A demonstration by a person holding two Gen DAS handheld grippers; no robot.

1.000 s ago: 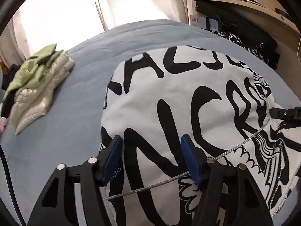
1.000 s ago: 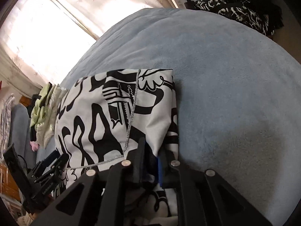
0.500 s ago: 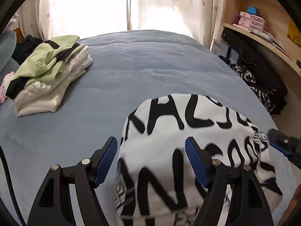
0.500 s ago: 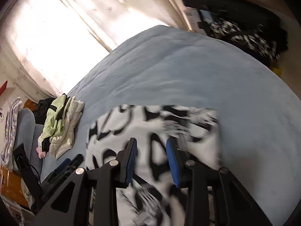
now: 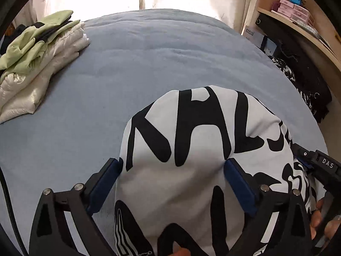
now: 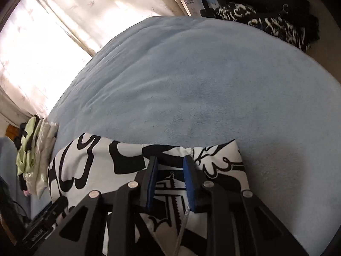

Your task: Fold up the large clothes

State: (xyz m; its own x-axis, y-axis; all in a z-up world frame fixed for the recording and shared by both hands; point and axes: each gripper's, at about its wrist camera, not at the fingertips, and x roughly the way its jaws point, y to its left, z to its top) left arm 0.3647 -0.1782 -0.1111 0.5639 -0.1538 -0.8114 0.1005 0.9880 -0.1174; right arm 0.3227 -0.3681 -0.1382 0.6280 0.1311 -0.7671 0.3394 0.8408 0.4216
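Observation:
A white garment with big black lettering (image 5: 191, 149) lies folded on the blue bed (image 5: 149, 64), near its front edge. My left gripper (image 5: 173, 162) straddles the garment's left part. Its jaws are opening wide, and one blue pad (image 5: 106, 181) stands at the cloth's left edge. In the right wrist view the same garment (image 6: 96, 166) lies under my right gripper (image 6: 170, 159). Its jaws are closing, with a narrow gap over the cloth near a silver cord (image 6: 183, 219). The right gripper's body (image 5: 315, 166) and a hand (image 5: 319, 219) show at the right edge.
A stack of folded green and cream clothes (image 5: 36, 64) sits at the bed's far left, also in the right wrist view (image 6: 34, 149). Dark and patterned clothes (image 5: 298, 81) are piled beside the bed under a wooden shelf (image 5: 298, 21). Curtains (image 6: 64, 21) hang behind.
Both grippers drew back towards the bed's near edge and the garment now lies shorter, folded over. The right gripper, earlier shut on cloth, has parted. The left jaws widened.

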